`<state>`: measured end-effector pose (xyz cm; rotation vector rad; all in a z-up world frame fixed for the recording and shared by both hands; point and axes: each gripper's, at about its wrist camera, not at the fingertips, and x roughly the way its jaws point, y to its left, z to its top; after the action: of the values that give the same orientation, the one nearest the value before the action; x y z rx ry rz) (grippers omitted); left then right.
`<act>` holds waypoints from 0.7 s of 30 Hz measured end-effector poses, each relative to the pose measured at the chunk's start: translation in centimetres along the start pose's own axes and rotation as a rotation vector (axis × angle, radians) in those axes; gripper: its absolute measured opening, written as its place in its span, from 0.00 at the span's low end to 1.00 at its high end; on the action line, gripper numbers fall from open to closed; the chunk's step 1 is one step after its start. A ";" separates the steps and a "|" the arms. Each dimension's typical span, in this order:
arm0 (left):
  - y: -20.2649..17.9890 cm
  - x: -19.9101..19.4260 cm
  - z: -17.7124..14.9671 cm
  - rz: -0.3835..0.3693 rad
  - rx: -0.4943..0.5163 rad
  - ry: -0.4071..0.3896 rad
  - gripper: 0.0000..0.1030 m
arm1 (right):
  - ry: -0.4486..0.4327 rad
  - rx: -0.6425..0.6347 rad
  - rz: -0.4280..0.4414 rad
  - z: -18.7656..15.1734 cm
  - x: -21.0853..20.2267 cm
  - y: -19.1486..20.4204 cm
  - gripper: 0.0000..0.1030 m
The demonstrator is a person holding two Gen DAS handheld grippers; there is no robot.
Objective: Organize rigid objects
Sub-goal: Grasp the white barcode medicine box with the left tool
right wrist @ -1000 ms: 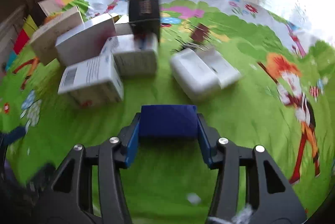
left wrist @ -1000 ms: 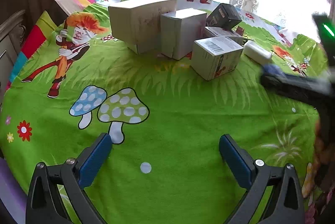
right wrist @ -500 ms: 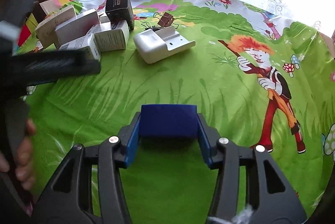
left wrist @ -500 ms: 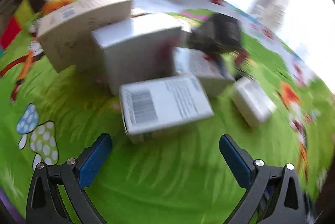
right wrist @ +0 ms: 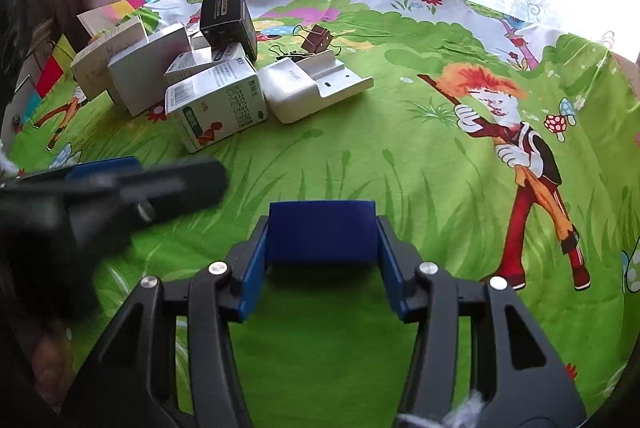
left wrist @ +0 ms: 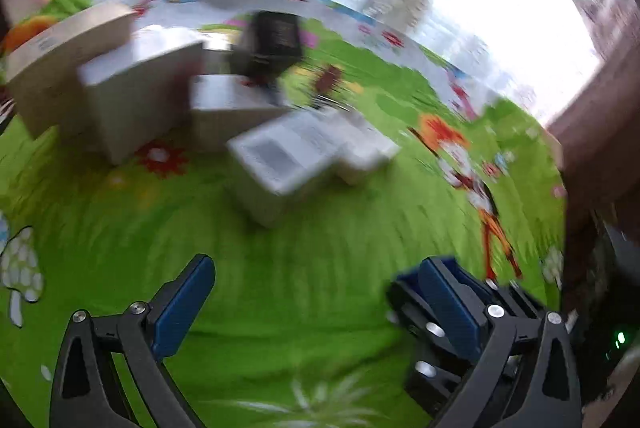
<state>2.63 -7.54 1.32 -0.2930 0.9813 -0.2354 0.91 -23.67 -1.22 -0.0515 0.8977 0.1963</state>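
Note:
A cluster of boxes sits at the table's far left: a white printed medicine box (right wrist: 218,104), grey and white cartons (right wrist: 148,68), and a black box (right wrist: 228,18) on top. A white plastic charger-like device (right wrist: 316,84) lies beside them. My right gripper (right wrist: 323,252) is shut, its blue pads pressed together, empty, well short of the boxes. My left gripper (left wrist: 312,304) is open and empty; it also shows blurred in the right wrist view (right wrist: 120,184). The left wrist view is blurred, with the medicine box (left wrist: 280,164) ahead.
The table is covered with a green cartoon-print cloth (right wrist: 400,168). A brown binder clip (right wrist: 318,40) lies behind the white device. Curtains and a bright window stand behind the table. Coloured paper (right wrist: 116,12) lies at the far left edge.
My left gripper has swung right and pulled back, so the boxes look smaller and shifted left. My right gripper has pulled back from the boxes and stays shut.

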 end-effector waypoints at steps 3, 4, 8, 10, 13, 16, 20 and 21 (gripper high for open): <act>0.6 1.1 2.1 0.107 0.084 -0.020 1.00 | 0.003 -0.010 -0.012 0.0 0.0 0.1 0.53; 0.1 1.8 2.6 0.148 0.142 -0.028 1.00 | 0.003 -0.014 -0.018 0.0 0.0 0.2 0.53; -1.8 4.4 3.7 0.191 0.343 -0.015 0.74 | 0.003 -0.008 -0.012 0.0 0.0 0.3 0.53; -2.0 4.3 3.3 0.137 0.349 0.010 0.48 | 0.003 -0.008 -0.011 0.0 -0.1 0.3 0.53; -1.1 2.5 1.7 0.088 0.289 0.018 0.40 | 0.002 -0.002 -0.001 0.0 -0.1 0.2 0.53; -0.5 1.9 0.6 0.127 0.261 0.007 0.42 | 0.001 0.001 0.005 0.0 -0.1 0.0 0.53; -0.8 3.2 1.7 0.215 0.273 -0.006 0.84 | 0.003 -0.006 -0.004 0.0 -0.1 0.1 0.53; -1.3 4.3 2.0 0.219 0.280 -0.004 0.83 | 0.003 -0.007 -0.005 0.0 -0.1 0.1 0.53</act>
<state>6.57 -9.87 -0.50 0.0699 0.9550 -0.1695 0.81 -23.62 -1.10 -0.0600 0.9001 0.1948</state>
